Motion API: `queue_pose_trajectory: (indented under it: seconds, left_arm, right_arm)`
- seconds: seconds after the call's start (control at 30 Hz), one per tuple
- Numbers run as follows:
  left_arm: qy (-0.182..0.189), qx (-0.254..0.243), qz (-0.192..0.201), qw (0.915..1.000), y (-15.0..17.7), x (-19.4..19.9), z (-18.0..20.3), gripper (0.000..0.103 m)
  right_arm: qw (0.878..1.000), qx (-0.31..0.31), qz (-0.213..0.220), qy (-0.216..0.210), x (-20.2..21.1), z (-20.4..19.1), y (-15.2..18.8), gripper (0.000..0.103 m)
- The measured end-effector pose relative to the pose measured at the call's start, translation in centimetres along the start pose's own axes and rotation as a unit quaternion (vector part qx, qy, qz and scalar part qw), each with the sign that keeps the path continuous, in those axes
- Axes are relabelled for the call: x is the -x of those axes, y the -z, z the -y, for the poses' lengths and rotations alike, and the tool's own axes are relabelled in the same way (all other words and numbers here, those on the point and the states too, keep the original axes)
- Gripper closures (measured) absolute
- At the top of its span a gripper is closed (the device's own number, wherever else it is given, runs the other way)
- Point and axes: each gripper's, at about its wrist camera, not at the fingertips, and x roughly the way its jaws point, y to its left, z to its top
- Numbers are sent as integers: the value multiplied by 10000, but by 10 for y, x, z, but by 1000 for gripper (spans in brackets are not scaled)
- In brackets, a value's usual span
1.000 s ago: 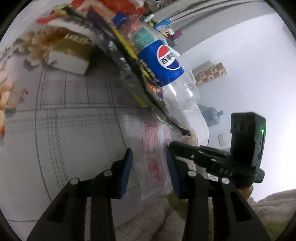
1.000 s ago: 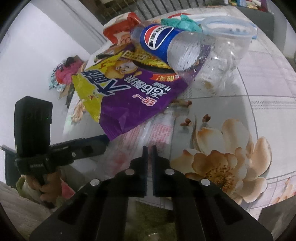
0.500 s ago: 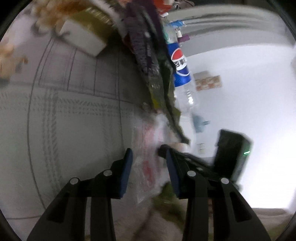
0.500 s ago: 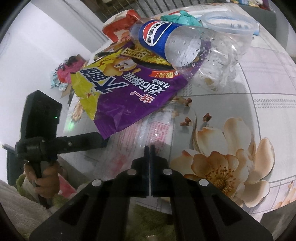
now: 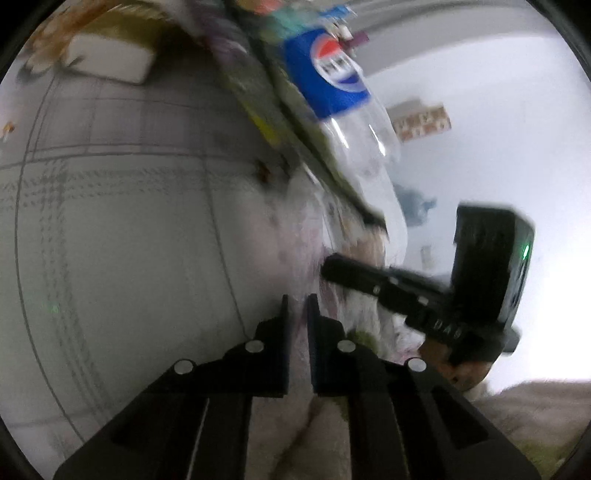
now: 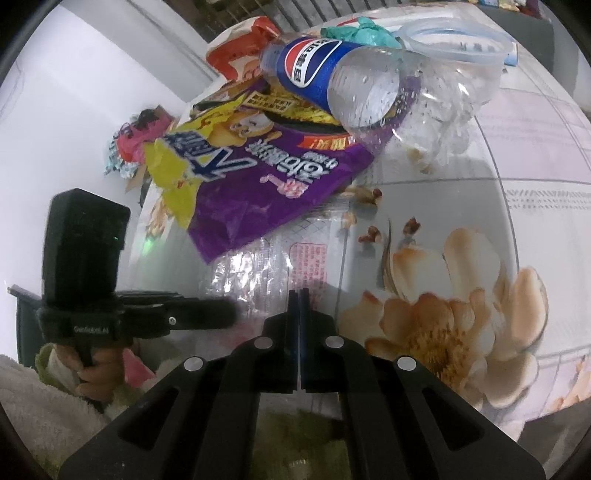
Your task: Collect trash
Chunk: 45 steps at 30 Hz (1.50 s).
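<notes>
A clear plastic wrapper with red print (image 6: 295, 266) lies at the near table edge, carrying a heap of trash: a purple and yellow snack bag (image 6: 258, 170), an empty Pepsi bottle (image 6: 332, 77) and a clear plastic cup (image 6: 454, 70). My right gripper (image 6: 298, 295) is shut on the wrapper's near edge. My left gripper (image 5: 296, 301) is shut on the same wrapper (image 5: 310, 236), which is blurred there. The bottle (image 5: 332, 81) and the right gripper (image 5: 369, 277) also show in the left wrist view. The left gripper (image 6: 207, 314) shows at the left in the right wrist view.
The table (image 6: 517, 221) has a grey grid cloth with large printed flowers (image 6: 443, 314). A white box (image 5: 110, 62) sits at the far left. Small brown crumbs (image 6: 373, 232) lie beside the wrapper. An orange bag (image 6: 240, 48) and teal crumpled plastic (image 6: 362, 33) lie behind the bottle.
My left gripper was open around the wrapper's edge and has closed on it. My right gripper has stayed shut. The trash heap has shifted slightly nearer.
</notes>
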Motion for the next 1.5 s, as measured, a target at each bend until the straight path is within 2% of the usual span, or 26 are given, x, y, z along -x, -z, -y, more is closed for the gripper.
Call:
queue_pose_trajectory:
  seconds: [0.1,0.17,0.27,0.37,0.43,0.53,0.6,0.63,0.73,0.8,0.9,1.07,1.13,1.23,1.27,1.37,1.5]
  left_arm:
    - [-20,-500,-236,9985,13,-1,26,100]
    - [-66,-984,-253,9948,22,0,49,100]
    - [-225,-1909,-79,9813,30,0,97,101]
    - [-373,-2574,219,9653,19,-8,135,101]
    - [-377,-2809,454,9579,17,-13,150,101]
    - [-514,-2732,776,9575,-6,-17,167,101]
    - [-802,-2473,1007,9603,-34,-11,165,101]
    - [-833,-2374,1071,9619,-45,-3,158,101]
    - [-883,-2085,1272,9657,-76,-1,153,101]
    - [-1074,-1984,1392,9642,-94,-6,154,101]
    - [-1319,-1768,1437,9647,-119,-17,150,101]
    - [-1552,-1596,1512,9631,-128,-24,138,101]
    - [-1547,-1568,1494,9639,-125,-27,135,101]
    - [-1465,-1462,1507,9667,-123,-23,135,101]
    - [-1410,-1384,1524,9684,-124,-19,134,101]
    - [-1343,-1304,1628,9687,-119,-8,135,101]
    - [-1411,-1377,1837,9630,-120,1,143,101]
  right_arm:
    - [10000,63,-30,-6,16,-1,17,103]
    - [10000,62,27,-11,29,1,27,103]
    - [9997,-42,248,0,56,9,37,103]
    - [9973,-136,724,7,91,18,35,103]
    - [9935,-197,1121,35,113,24,28,100]
    - [9850,-398,1678,28,139,37,13,99]
    - [9764,-711,2038,-72,152,55,-3,89]
    - [9724,-858,2167,-81,155,63,-9,86]
    - [9657,-1211,2277,305,149,90,-37,79]
    - [9638,-1485,2191,323,135,108,-56,74]
    - [9635,-1720,2026,310,114,128,-74,74]
    - [9692,-1724,1760,67,88,137,-94,74]
    - [9705,-1691,1716,-47,85,138,-99,75]
    - [9742,-1593,1595,48,77,134,-109,76]
    - [9756,-1567,1537,77,73,135,-111,79]
    - [9774,-1589,1385,161,65,140,-111,97]
    - [9746,-1641,1524,70,68,143,-103,99]
